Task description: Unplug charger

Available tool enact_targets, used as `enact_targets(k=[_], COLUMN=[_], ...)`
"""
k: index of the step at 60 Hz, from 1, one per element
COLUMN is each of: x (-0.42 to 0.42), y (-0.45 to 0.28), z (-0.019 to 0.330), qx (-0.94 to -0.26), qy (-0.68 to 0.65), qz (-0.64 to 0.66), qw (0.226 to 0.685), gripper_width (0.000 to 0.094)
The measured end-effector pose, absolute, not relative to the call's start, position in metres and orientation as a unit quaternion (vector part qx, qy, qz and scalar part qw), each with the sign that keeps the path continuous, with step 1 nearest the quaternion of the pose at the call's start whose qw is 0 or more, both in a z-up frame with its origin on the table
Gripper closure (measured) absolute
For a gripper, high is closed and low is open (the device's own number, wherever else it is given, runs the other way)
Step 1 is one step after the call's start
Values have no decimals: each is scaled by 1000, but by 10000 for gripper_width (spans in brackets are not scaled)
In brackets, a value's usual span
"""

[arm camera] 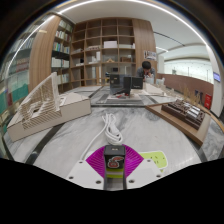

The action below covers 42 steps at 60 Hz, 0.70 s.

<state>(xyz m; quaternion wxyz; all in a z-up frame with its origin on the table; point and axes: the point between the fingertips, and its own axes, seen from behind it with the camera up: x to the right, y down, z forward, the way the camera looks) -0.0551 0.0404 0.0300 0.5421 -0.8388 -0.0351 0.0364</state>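
Observation:
My gripper (114, 153) is shut on a small dark charger block (114, 162) with a red mark on its face. Both magenta pads (97, 160) press on its sides. A white cable (112, 128) runs from the top of the charger and lies in a loose coil on the white table (70, 135) just ahead of the fingers. No socket or power strip shows around the charger. The charger's lower part is hidden between the fingers.
A wooden slatted model (40, 105) stands on the table to the left. Another wooden tray-like object (186, 112) lies to the right. A yellow-green note (153, 158) lies just right of the fingers. Bookshelves (105, 45) and desks fill the room beyond.

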Motion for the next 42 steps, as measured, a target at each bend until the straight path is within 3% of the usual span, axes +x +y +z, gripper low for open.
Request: enact_targets(k=[10, 17, 22, 26, 32, 42], x=[-59, -48, -30, 5, 56, 114], y=[34, 27, 18, 11, 2, -19], z=[39, 142, 188, 202, 173, 60], qx=[-825, -759, -751, -753, -785, -858], qy=[-72, -91, -74, -62, -43, -28], qz=[18, -17, -1, -13, -31, -42], qw=[560, 645, 656, 655, 617, 510], gripper_width=[828, 829, 828, 829, 828, 803])
